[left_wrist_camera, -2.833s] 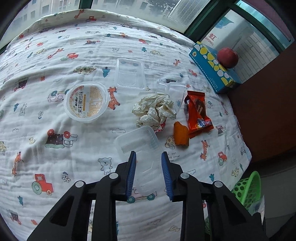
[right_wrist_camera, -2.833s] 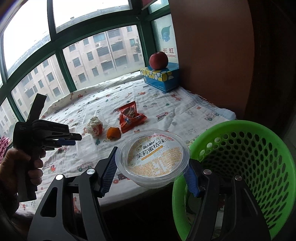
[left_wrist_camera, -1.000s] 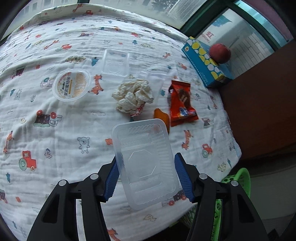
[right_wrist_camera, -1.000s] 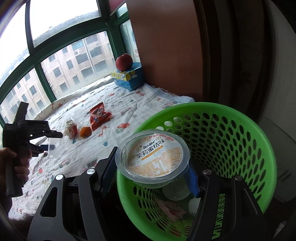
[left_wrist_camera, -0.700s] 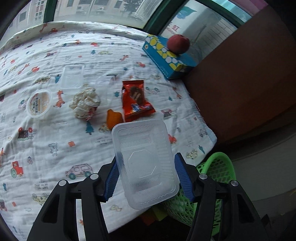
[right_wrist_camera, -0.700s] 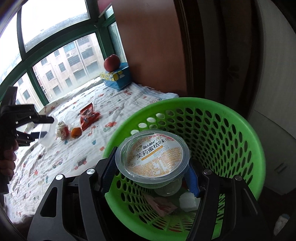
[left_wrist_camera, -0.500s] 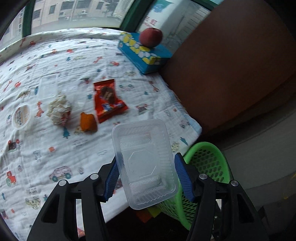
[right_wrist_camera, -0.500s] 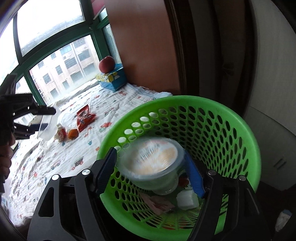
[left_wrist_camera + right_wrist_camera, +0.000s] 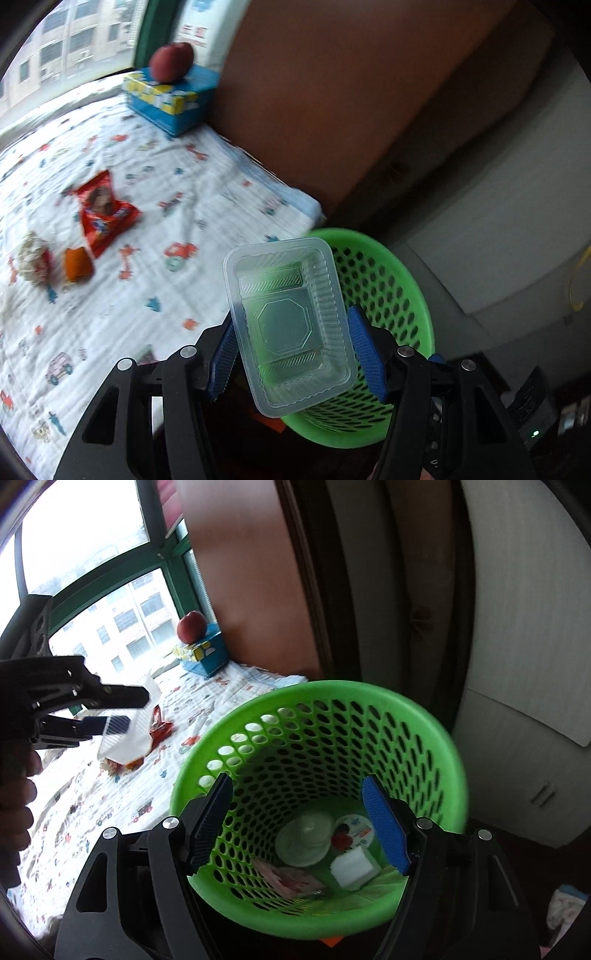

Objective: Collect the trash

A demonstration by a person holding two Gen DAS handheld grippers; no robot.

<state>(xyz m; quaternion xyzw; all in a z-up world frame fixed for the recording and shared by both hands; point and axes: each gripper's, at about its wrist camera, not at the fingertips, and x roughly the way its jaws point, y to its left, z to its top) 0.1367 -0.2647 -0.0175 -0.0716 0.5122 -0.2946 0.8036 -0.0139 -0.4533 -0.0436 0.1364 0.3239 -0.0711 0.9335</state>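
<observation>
My left gripper (image 9: 295, 354) is shut on a clear plastic tray (image 9: 291, 325), its blue pads pressing the tray's long sides. It holds the tray in the air at the near rim of the green basket (image 9: 388, 280). In the right wrist view my right gripper (image 9: 299, 823) stands open over the green basket (image 9: 332, 694) with nothing between its fingers. The round plastic cup (image 9: 304, 838) lies at the basket's bottom. At the left of that view, a hand holds the left gripper (image 9: 110, 716) with the clear tray (image 9: 129, 738).
On the patterned bed sheet (image 9: 184, 177) lie a red snack wrapper (image 9: 103, 214), an orange peel (image 9: 77, 264) and crumpled paper (image 9: 33, 256). A blue box (image 9: 170, 99) with an apple (image 9: 170, 61) stands by the brown wall. The basket also holds a white block (image 9: 354, 867) and a wrapper (image 9: 291, 880).
My right gripper opened and the cup dropped into the basket. My left gripper carried the clear tray from above the bed across to the basket's rim.
</observation>
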